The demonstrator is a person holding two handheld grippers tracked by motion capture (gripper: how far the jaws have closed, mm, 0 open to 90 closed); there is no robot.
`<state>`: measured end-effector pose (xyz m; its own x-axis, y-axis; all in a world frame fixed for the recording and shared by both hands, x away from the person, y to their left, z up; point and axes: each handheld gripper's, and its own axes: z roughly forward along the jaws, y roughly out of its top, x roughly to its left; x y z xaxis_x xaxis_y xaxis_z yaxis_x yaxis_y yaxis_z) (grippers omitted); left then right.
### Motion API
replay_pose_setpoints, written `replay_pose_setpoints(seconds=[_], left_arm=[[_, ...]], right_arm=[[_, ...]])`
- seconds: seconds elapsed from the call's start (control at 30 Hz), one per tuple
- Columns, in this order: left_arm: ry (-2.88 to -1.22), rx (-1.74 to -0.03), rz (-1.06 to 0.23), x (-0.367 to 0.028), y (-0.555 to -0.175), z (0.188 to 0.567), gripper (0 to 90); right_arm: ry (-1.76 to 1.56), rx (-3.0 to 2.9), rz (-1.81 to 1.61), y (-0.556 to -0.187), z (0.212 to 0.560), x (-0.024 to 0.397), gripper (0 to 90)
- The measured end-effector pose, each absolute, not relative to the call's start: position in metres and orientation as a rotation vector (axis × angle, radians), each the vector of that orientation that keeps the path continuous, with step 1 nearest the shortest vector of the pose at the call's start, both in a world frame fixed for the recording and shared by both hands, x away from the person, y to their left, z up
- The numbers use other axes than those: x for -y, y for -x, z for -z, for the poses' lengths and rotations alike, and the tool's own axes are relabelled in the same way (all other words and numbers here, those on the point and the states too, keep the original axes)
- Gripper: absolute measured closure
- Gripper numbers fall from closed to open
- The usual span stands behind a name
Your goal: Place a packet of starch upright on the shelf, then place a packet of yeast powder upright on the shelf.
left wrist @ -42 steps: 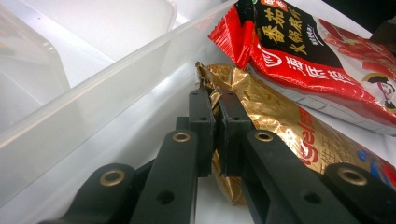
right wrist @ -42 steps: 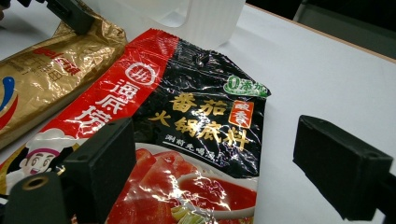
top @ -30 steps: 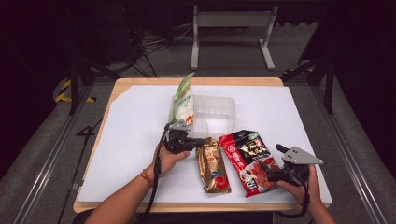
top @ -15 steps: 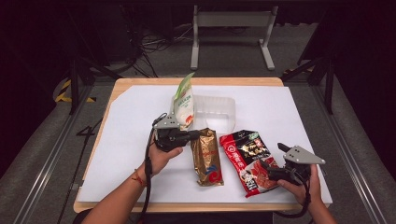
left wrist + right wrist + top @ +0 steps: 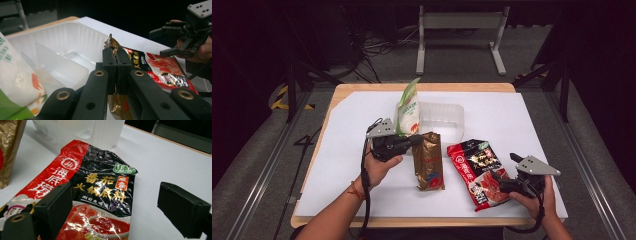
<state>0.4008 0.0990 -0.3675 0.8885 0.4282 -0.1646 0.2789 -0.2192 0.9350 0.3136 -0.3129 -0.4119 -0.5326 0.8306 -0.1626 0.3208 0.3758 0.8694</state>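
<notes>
My left gripper [image 5: 421, 140] is shut on the top edge of a gold packet [image 5: 428, 165]. The packet's top is lifted and its bottom rests on the white table. In the left gripper view the two jaws press together on the packet's crinkled top [image 5: 113, 45]. A red and black sauce packet [image 5: 476, 167] lies flat to the right. My right gripper [image 5: 502, 181] is open at that packet's near right corner. In the right gripper view the sauce packet [image 5: 100, 182] lies between and beyond the spread jaws.
A clear plastic tray [image 5: 447, 116] sits behind the gold packet, and a green and white pouch [image 5: 408, 111] stands at its left end. The white sheet [image 5: 352, 135] covers the wooden table. A metal stand [image 5: 459, 30] and cables lie on the floor beyond.
My left gripper has risen and moved back toward the tray, lifting the gold packet's top end off the table. The right gripper has stayed put.
</notes>
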Motion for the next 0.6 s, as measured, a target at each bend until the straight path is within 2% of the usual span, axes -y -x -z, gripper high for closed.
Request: replay_pose_setpoints(seconds=[0.6], left_arm=[[-1.744,-0.496,-0.217,-0.108,-0.389,0.344,88.9]], right_arm=[[-0.979,-2.044,-1.099,-0.31,0.413,0.314,13.4]])
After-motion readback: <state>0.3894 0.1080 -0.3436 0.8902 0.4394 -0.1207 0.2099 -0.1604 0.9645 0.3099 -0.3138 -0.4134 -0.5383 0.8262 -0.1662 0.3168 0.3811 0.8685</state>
